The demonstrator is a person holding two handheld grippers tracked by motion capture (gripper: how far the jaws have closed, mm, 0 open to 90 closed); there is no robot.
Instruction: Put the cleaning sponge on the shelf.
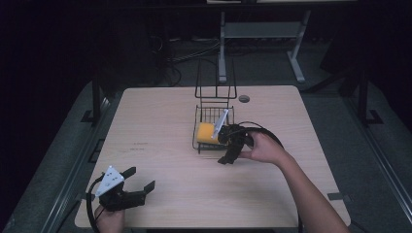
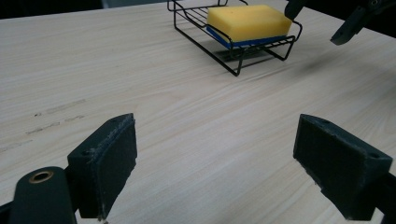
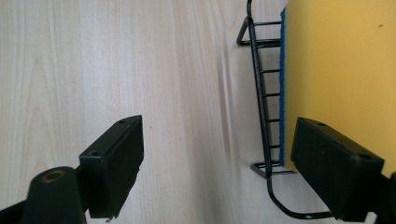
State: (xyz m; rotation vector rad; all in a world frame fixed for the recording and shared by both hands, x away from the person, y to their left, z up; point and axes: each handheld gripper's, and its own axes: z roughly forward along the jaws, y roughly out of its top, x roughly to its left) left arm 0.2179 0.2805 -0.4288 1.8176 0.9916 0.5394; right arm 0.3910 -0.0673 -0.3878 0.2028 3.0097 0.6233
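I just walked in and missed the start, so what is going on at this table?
A person holds a two-jaw gripper in each hand at a wooden table. A yellow sponge with a blue underside lies in a black wire rack. The right gripper is open beside the rack, one jaw over the sponge, gripping nothing. The left gripper is open near the table's near left corner, holding nothing.

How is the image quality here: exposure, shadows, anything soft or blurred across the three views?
High view: the table is evenly lit, the room behind is nearly black, and the right gripper looks slightly soft. Left gripper view: sharp wood grain, and the wire rack casts a dark shadow beneath the sponge. Right gripper view: bright and close, with faint shadow streaks on the wood beside the rack.
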